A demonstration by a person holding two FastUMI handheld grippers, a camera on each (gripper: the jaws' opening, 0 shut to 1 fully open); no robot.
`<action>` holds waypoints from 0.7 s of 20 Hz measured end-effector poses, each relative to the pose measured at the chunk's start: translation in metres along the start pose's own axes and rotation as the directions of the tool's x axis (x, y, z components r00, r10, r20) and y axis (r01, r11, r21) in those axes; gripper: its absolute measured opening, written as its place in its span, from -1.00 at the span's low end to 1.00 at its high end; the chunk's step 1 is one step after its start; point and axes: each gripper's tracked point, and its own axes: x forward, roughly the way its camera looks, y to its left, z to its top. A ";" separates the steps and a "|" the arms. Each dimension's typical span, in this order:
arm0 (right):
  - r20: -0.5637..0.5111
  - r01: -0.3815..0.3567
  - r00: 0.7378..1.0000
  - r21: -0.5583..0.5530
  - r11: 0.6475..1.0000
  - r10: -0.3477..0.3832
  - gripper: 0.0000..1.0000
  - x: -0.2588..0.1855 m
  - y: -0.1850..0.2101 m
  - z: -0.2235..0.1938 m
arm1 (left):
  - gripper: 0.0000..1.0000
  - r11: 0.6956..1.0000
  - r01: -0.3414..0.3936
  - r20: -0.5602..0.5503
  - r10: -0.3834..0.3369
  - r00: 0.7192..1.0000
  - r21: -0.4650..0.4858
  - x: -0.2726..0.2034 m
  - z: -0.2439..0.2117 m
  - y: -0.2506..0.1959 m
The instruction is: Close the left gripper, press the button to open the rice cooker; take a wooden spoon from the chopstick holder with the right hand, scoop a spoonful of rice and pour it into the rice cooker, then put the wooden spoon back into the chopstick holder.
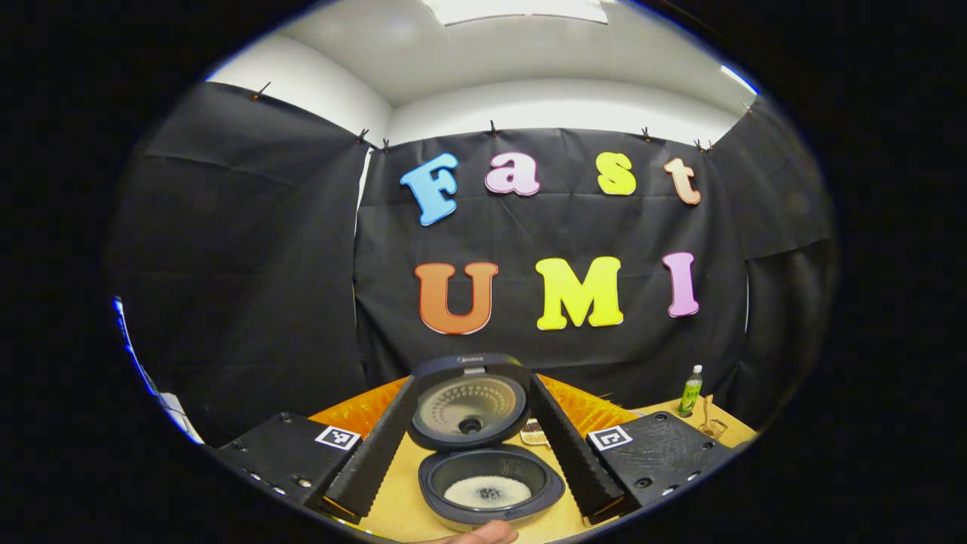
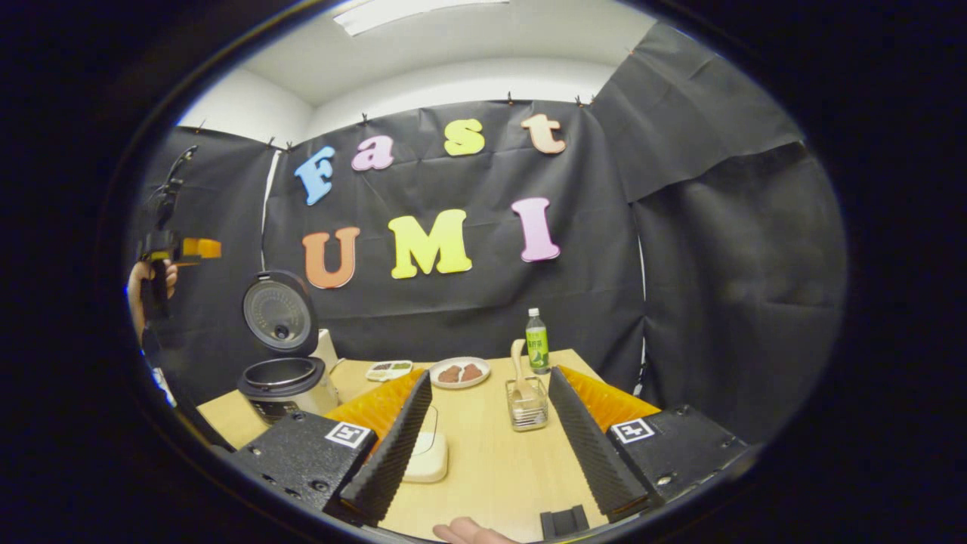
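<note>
Already the rice cooker (image 2: 281,355) stood open, so the right gripper (image 2: 483,423), fingers spread, faced the wooden spoon (image 2: 518,369) in the chopstick holder (image 2: 527,408), the likely next grasp.

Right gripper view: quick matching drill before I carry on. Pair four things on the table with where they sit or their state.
Things:
1. rice cooker
2. wooden spoon
3. green bottle
4. plate

States:
A. stands in the chopstick holder
B. lid up
C. holds brown food
D. upright, near the table's far edge

Pairs: 1-B, 2-A, 3-D, 4-C
</note>
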 end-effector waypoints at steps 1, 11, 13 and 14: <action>0.009 -0.005 1.000 -0.009 1.000 0.006 1.00 -0.003 0.002 0.004 | 0.89 1.000 0.011 0.001 -0.011 1.000 -0.004 0.015 0.003 -0.004; 0.052 -0.009 0.999 -0.026 1.000 0.010 0.89 -0.005 -0.010 0.003 | 0.92 0.998 -0.059 -0.117 0.058 0.991 -0.005 0.158 -0.043 0.008; 0.052 0.022 0.998 -0.030 0.999 -0.020 0.89 0.000 -0.020 -0.001 | 0.92 0.995 -0.096 -0.105 0.097 0.990 0.011 0.187 -0.044 0.018; 0.048 0.033 0.998 -0.030 0.999 -0.032 0.89 0.001 -0.023 -0.004 | 0.91 0.993 -0.120 -0.122 0.119 0.985 0.000 0.198 -0.050 0.023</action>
